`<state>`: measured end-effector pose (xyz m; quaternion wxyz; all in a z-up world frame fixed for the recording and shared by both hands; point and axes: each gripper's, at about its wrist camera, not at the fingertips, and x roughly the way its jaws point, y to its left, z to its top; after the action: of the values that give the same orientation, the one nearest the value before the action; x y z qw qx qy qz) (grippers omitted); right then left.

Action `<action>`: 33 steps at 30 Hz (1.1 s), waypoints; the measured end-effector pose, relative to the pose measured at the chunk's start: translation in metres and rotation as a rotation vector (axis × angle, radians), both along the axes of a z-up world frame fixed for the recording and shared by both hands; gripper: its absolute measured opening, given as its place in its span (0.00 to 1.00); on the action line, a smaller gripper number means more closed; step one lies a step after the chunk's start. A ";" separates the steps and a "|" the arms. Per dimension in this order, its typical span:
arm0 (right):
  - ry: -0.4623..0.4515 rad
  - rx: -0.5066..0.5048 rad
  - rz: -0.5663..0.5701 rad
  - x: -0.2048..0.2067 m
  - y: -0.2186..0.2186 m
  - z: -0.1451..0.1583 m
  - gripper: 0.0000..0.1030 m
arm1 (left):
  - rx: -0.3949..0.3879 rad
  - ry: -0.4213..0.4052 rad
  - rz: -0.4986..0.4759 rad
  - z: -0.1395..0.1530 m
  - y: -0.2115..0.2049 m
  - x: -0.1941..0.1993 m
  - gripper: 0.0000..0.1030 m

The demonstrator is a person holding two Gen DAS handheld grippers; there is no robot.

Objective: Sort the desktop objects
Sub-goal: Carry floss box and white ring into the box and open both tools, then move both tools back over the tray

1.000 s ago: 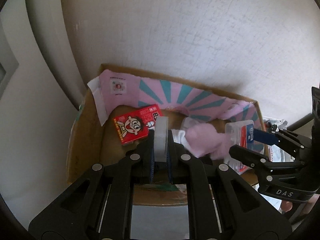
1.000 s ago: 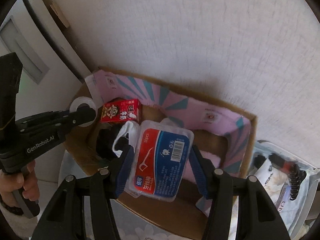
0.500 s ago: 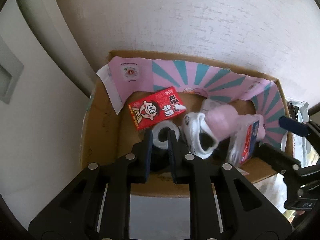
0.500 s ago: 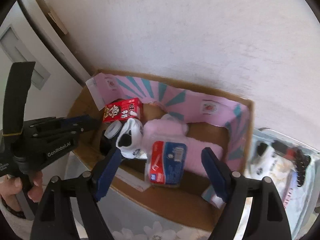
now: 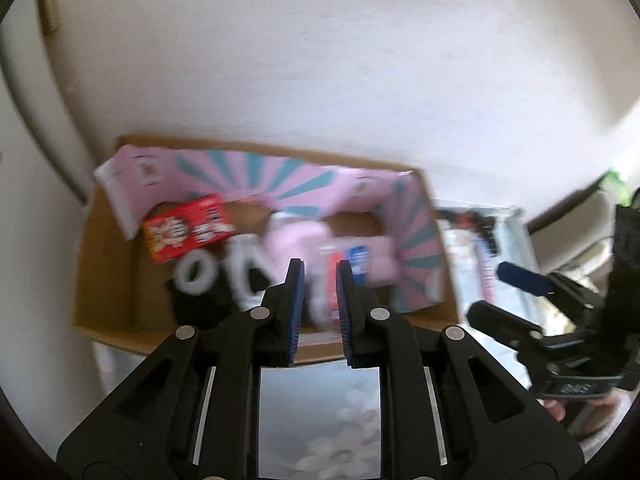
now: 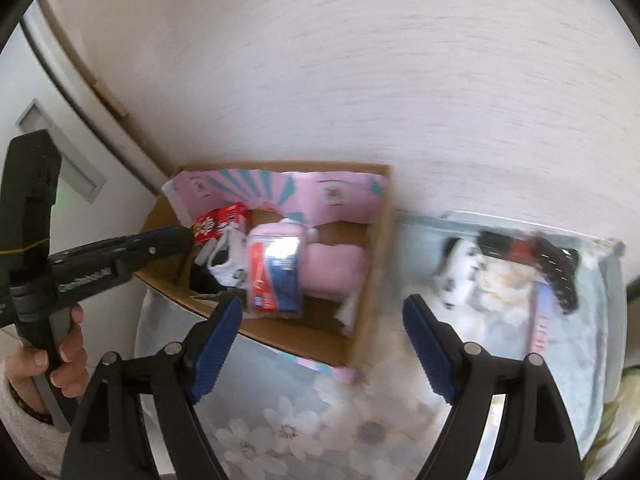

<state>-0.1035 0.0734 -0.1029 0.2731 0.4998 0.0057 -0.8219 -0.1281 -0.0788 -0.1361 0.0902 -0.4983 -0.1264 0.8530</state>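
a second ago the left gripper [image 5: 319, 280] held the tape roll [image 5: 195, 277] and the right gripper [image 6: 322, 310] held the floss pick pack [image 6: 274, 276]. now both things lie in the cardboard box [image 6: 362, 320], and both grippers have pulled back from it.

on the left side of the box sits the red milk carton [image 5: 186, 229]. just beside it, a bit nearer, is the white tape roll, on top of something dark. next come a white sock [image 6: 229, 266] and a soft pink thing [image 6: 334, 270]. the floss pick pack leans on the pink thing in the middle of the box.

the left gripper has its two fingers close, with a small gap, and nothing is in it. the right gripper is wide open and has nothing in it too.

to the right of the box is a clear tray [image 6: 600, 300]. a black and white thing and a black comb [image 6: 560, 276] lie in it. the picture is blurry, so i cannot tell what else is there.

i think two things are now sorted, and the hands are free to go get more.
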 end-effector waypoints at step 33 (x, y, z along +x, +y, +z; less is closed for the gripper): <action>0.063 0.137 -0.121 -0.024 0.223 -0.008 0.77 | -0.160 0.077 -0.330 -0.032 0.249 -0.029 0.99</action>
<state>-0.1272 0.2964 -0.1104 0.1875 0.4909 0.0403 -0.8499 -0.1566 0.1703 -0.1682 0.1937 -0.4848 0.0286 0.8524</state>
